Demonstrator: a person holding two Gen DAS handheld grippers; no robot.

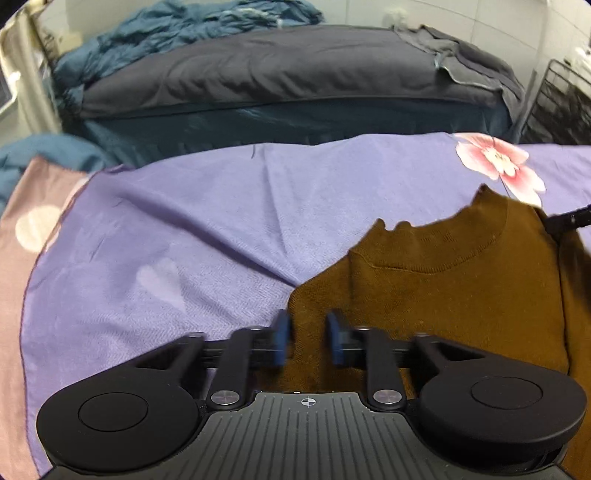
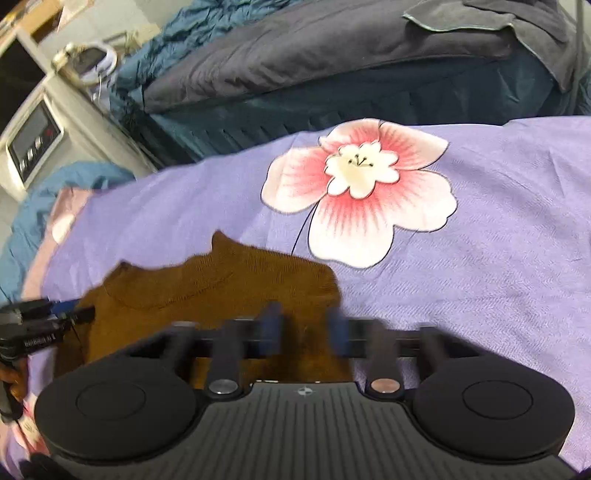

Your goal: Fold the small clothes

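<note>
A brown sweater [image 1: 443,295] lies flat on a purple sheet [image 1: 184,221], neckline away from me. My left gripper [image 1: 307,332] is low over the sweater's left shoulder edge. Its blue pads [image 1: 281,338] stand apart, with brown fabric showing in the gap. In the right wrist view the sweater [image 2: 221,291] lies left of centre. My right gripper [image 2: 306,328] is over its right shoulder edge. Those fingers [image 2: 271,325] are blurred and a gap with brown fabric shows between them. Each gripper shows at the edge of the other's view: the left gripper [image 2: 70,310], the right gripper [image 1: 569,218].
The sheet bears a large pink flower print [image 2: 358,188]. Behind it stands a bed with a dark grey duvet [image 1: 277,74] and crumpled blue bedding [image 1: 184,29]. A wire rack [image 1: 554,107] is at the far right and a white appliance [image 2: 33,144] at the far left.
</note>
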